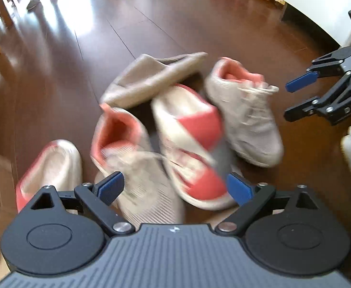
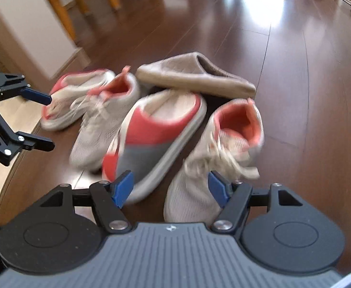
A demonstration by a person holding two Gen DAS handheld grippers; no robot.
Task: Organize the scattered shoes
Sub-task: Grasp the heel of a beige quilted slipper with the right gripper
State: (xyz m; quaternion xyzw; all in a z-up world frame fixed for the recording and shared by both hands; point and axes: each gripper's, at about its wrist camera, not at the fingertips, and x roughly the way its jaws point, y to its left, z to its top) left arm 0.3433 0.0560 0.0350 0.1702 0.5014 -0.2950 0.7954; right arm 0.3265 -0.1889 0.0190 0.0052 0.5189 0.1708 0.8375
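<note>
I see blurred shoes [image 2: 151,124] heaped on the floor [image 2: 295,60], grey and coral, pointing every way; both my grippers' fingers [image 1: 110,184] [image 2: 122,188] spread, empty.

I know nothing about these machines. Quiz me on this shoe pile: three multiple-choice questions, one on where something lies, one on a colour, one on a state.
1. Where does the brown slipper lie?
A. At the far edge of the pile, leaning on other shoes
B. Alone beside the wooden chair legs
C. Between the blue pads of a claw

2. What colour lines the grey laced sneaker inside?
A. Green
B. Coral pink
C. Black

3. How does the right claw stand?
A. Shut on a lace
B. Clamped on the slipper
C. Open, holding nothing

Answers:
1. A: it rests on the pile's far side, across the pink-and-grey slipper.
2. B: the heel opening shows coral.
3. C: its blue pads stand apart over the shoes, gripping none.
</note>
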